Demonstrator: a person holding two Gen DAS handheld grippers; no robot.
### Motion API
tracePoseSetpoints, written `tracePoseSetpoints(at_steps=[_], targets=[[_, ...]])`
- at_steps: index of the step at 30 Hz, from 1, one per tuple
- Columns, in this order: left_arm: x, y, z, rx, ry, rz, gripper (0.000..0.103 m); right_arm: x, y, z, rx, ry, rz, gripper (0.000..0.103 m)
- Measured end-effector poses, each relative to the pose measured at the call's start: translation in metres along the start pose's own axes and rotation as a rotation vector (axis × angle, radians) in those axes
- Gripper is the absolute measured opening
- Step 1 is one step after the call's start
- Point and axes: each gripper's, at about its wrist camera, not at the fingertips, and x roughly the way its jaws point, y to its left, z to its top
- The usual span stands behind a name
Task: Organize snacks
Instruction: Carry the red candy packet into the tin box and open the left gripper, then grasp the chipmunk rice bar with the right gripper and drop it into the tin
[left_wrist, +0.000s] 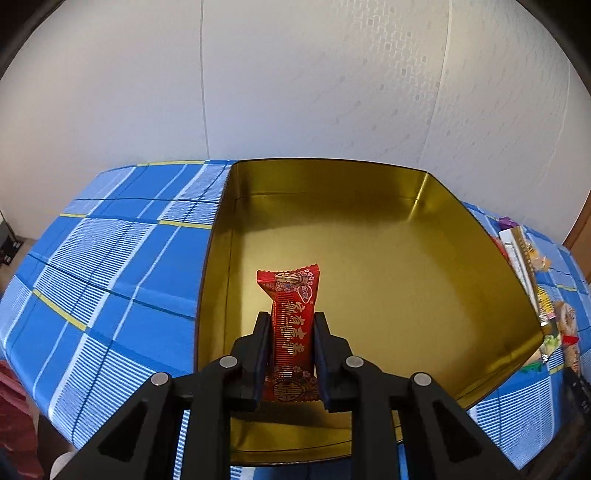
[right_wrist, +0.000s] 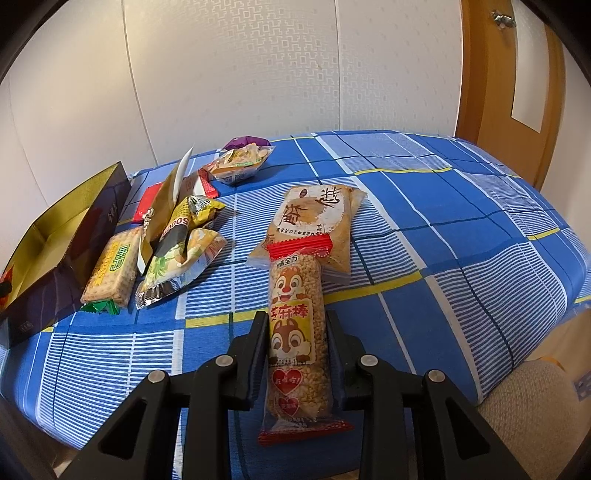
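Note:
My left gripper (left_wrist: 291, 318) is shut on a red snack packet (left_wrist: 291, 325) with gold characters, held over the near-left part of an open gold tin box (left_wrist: 424, 221) with nothing else in it. My right gripper (right_wrist: 295, 318) is shut on a long sesame bar packet (right_wrist: 297, 332) with a squirrel print, held above the blue checked tablecloth (right_wrist: 443, 229). Just beyond it lies a flat beige cracker packet (right_wrist: 314, 218). The gold box (right_wrist: 48, 236) shows at the left edge of the right wrist view.
A pile of snacks lies right of the box: a green-labelled cracker pack (right_wrist: 112, 271), yellow packets (right_wrist: 184, 254), a red packet (right_wrist: 149, 201), a clear bag (right_wrist: 240, 164). A wall stands behind the table, a wooden door (right_wrist: 517, 92) at right, a beige cushion (right_wrist: 532, 406) near right.

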Motion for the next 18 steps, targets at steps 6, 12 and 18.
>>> tracePoseSetpoints(at_steps=[6,12,18], targets=[[-0.003,-0.001,-0.004,0.004,-0.007,0.040,0.026,0.000,0.000,0.000,0.004,0.000,0.005,0.031],[-0.019,-0.004,-0.011,-0.031,-0.046,-0.005,0.028,-0.002,-0.003,0.000,0.018,-0.004,0.022,0.029],[-0.037,-0.017,-0.021,-0.057,-0.070,-0.096,0.030,-0.008,-0.002,0.000,0.032,-0.027,0.076,0.029]])
